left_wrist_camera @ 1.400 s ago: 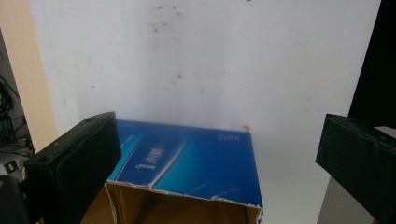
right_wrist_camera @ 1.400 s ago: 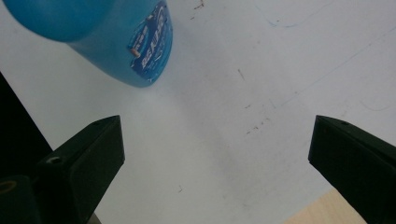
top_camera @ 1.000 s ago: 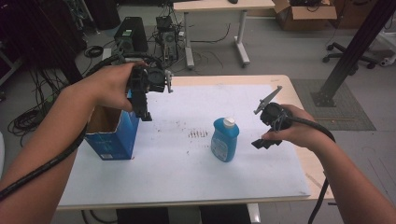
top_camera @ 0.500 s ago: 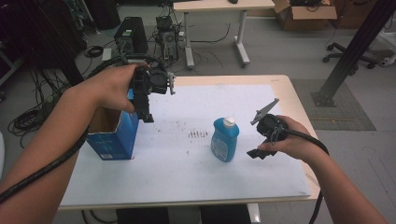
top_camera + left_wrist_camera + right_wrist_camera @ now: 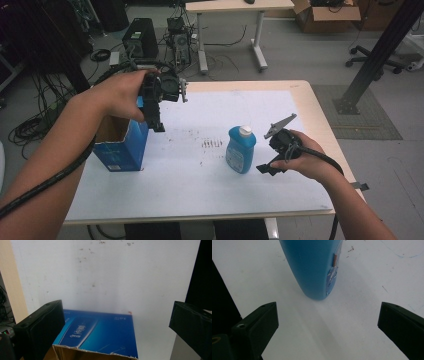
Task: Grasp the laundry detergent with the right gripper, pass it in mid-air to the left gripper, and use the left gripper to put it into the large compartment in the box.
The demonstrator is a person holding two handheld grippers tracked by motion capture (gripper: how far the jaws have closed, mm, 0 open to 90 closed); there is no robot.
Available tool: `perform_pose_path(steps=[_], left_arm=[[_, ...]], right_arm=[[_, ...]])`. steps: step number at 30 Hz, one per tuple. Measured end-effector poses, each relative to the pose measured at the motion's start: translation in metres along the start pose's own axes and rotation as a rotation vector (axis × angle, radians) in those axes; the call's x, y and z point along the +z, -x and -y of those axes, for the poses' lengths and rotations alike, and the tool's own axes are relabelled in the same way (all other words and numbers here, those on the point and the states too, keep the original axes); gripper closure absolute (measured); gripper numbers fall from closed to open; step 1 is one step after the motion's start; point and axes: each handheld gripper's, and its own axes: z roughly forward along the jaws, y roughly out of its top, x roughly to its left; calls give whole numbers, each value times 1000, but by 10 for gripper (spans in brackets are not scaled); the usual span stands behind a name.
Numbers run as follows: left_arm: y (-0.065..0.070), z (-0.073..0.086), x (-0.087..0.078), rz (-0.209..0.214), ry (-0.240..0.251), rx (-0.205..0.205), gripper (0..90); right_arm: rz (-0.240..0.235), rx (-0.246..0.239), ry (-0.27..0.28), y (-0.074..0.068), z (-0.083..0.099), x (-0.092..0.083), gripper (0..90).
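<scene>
Upright, blue bottle point(image 5: 240, 149) cap up, beside right tool point(image 5: 272, 150)

Box print: you see pale lettering on the blue box point(image 5: 100, 332) side; too blurred to read.
Bottle label: the blue bottle point(image 5: 317, 265) label is illegible.

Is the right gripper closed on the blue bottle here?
No. The right gripper is wide open, and the blue bottle stands ahead of it on the table, untouched.
</scene>
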Motion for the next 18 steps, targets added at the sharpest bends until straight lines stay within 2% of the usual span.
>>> perform_pose_path(steps=[6, 9, 18], left_arm=[[1, -2, 0, -1, 8, 1, 3], [2, -3, -2, -2, 8, 11, 3], [2, 1, -5, -10, 14, 4, 3]], right_arm=[[7, 3, 30, -3, 5, 8, 32], [5, 23, 78, -4, 9, 12, 27], [0, 51, 143, -5, 12, 24, 27]])
